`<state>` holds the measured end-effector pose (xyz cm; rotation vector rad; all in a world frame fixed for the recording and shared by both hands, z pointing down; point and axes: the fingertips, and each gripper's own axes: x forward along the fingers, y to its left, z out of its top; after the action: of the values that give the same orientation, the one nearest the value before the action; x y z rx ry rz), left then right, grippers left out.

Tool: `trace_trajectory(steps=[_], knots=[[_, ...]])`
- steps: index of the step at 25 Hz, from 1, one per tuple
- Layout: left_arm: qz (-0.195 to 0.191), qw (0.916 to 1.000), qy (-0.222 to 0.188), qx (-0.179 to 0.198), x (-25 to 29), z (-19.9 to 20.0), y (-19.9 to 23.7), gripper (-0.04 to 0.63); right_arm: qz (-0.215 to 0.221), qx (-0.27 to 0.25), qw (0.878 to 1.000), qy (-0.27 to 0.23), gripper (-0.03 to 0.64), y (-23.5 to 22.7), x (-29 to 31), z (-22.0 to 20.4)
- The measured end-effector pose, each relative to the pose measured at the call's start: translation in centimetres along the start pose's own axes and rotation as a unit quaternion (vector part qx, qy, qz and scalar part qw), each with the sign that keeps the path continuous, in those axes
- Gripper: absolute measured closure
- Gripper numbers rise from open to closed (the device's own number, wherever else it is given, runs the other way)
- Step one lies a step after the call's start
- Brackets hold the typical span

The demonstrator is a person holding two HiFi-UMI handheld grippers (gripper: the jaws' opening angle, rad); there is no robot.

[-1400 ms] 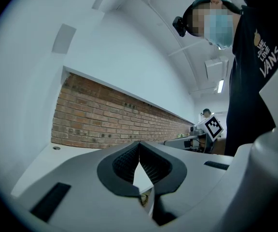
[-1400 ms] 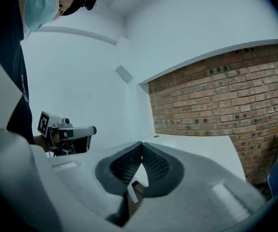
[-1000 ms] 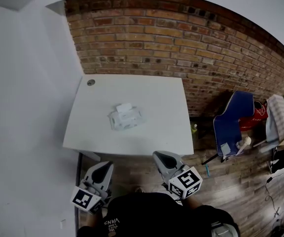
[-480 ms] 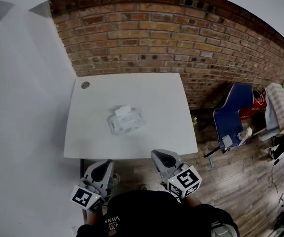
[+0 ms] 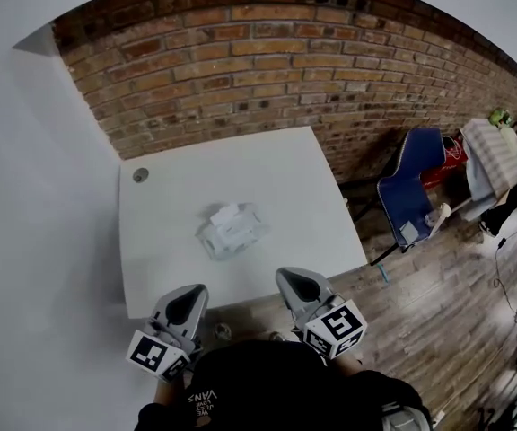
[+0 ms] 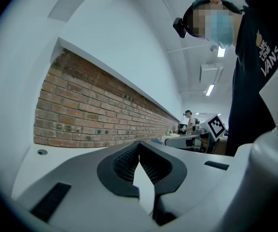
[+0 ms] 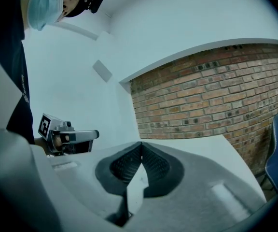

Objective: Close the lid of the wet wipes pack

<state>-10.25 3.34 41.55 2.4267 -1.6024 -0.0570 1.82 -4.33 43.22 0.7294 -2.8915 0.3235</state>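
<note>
A white wet wipes pack (image 5: 231, 231) lies near the middle of the white table (image 5: 169, 268), its lid flap (image 5: 225, 215) standing open at the far end. My left gripper (image 5: 189, 295) hangs just past the table's near edge, shut with nothing in it. Over the floor to the right of it, my right gripper (image 5: 293, 282) is shut and empty too. Both are well short of the pack. In the left gripper view the jaws (image 6: 139, 145) meet at the tips; the right gripper view shows the same (image 7: 140, 145). Neither gripper view shows the pack.
A round cable hole (image 5: 140, 175) sits in the table's far left corner. A brick wall (image 5: 267, 70) runs behind the table. A blue folding chair (image 5: 409, 200) and draped cloths (image 5: 495, 160) stand to the right on the wooden floor (image 5: 438, 303).
The head view has swung, so the table now appears rotated and nearer. The left gripper now reaches the table's near edge. The pack has not moved on the table.
</note>
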Motion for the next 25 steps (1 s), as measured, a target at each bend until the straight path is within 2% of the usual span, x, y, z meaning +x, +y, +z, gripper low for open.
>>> trace_trajectory(steps=[6,10,18,25], knots=[[-0.041,0.9991,0.006,0.005,-0.5,0.7,3.4,0.598,-0.048,0.011,0.999,-0.013,0.620,1.2,2.2,0.5],[-0.061,0.9975,-0.003,0.036,-1.2,0.7,6.4,0.598,-0.082,0.018,0.996,-0.013,0.620,1.8,3.2,0.4],[-0.102,0.9938,0.005,0.044,-2.4,0.8,9.8,0.598,-0.133,0.026,0.991,-0.018,0.620,3.5,5.1,0.1],[-0.113,0.9925,0.002,0.047,-2.4,0.6,11.7,0.598,-0.159,0.036,0.987,-0.017,0.620,4.5,5.3,-0.8]])
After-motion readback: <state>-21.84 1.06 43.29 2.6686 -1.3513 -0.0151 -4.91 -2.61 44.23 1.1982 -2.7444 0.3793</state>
